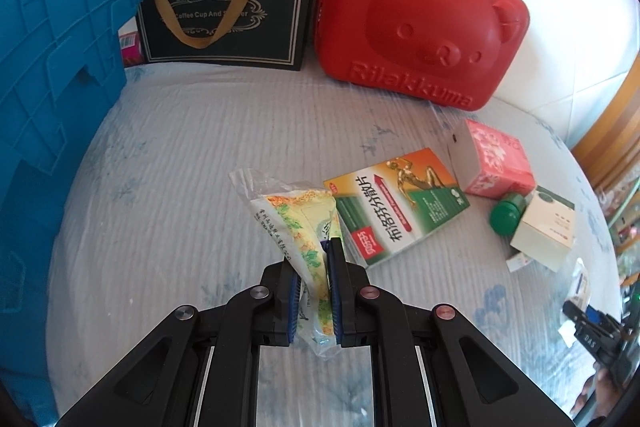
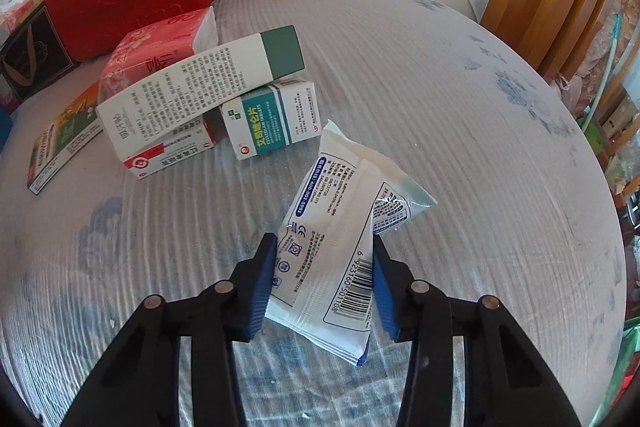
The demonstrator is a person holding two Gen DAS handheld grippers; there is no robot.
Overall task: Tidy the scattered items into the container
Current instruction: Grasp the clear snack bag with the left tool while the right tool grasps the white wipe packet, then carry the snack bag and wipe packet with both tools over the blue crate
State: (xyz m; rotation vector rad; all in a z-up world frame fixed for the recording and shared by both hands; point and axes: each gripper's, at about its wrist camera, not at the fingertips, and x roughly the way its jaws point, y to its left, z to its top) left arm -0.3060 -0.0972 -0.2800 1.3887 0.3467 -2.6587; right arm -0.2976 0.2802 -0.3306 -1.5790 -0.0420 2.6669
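On the bed | left fingers clamp one yellow packet | right fingers grip one white pouch

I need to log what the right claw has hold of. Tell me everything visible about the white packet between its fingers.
The white packet is a flat, soft pouch of glossy plastic film, printed with blue text, small marks and a black barcode near one edge. Its far end is a crimped seal, slightly crumpled and folded. It lies slanted on the striped bedcover, apart from the medicine boxes. The right claw is shut on it, blue pads pressing both long sides.
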